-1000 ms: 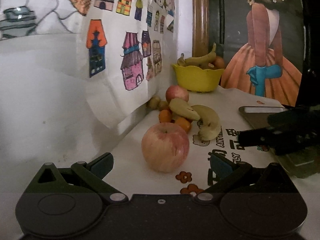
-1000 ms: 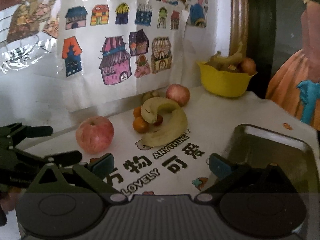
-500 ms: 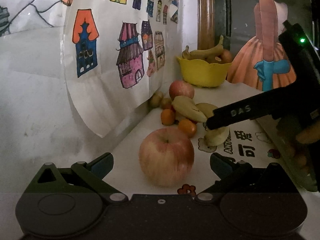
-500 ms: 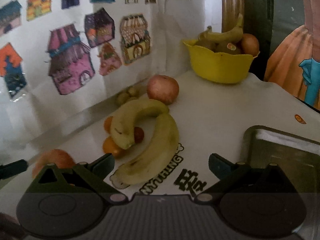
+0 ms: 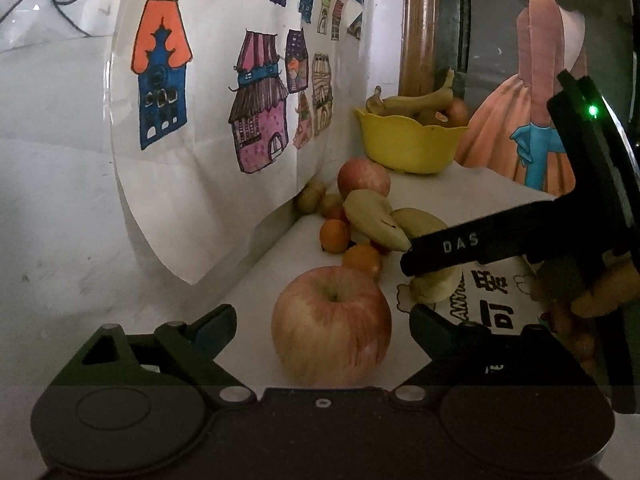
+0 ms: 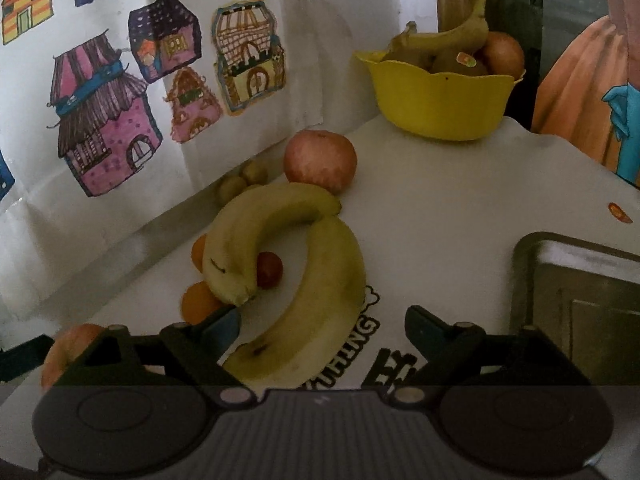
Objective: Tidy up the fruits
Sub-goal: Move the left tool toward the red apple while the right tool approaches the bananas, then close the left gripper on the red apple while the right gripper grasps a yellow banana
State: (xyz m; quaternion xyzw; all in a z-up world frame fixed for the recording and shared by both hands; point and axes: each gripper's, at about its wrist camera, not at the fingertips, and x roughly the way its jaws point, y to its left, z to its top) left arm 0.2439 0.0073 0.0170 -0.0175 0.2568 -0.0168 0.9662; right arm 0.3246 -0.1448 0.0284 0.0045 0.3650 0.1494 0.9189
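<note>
A red-yellow apple (image 5: 332, 328) stands on the white cloth between the fingers of my left gripper (image 5: 324, 322). Its jaws are closing, with a gap still on both sides. Behind lie two oranges (image 5: 335, 235), two bananas (image 5: 376, 220), another apple (image 5: 363, 178) and a yellow bowl (image 5: 408, 144) of fruit. My right gripper (image 6: 324, 324) straddles the lower banana (image 6: 320, 300). Its jaws are closing and the pads do not press on the banana. The upper banana (image 6: 256, 232) curls over a small red fruit (image 6: 269, 270). The yellow bowl (image 6: 440, 100) sits at the back.
A paper sheet of drawn houses (image 5: 240, 120) hangs on the wall along the left. A metal tray (image 6: 580, 300) lies at the right on the cloth. Small brown fruits (image 6: 240, 182) rest by the wall. A painted figure in an orange dress stands behind the bowl.
The right gripper swung in from the right, over the bananas and lower, and now crosses the left wrist view. The left gripper edged up to the near apple. Both sets of fingers narrowed a little.
</note>
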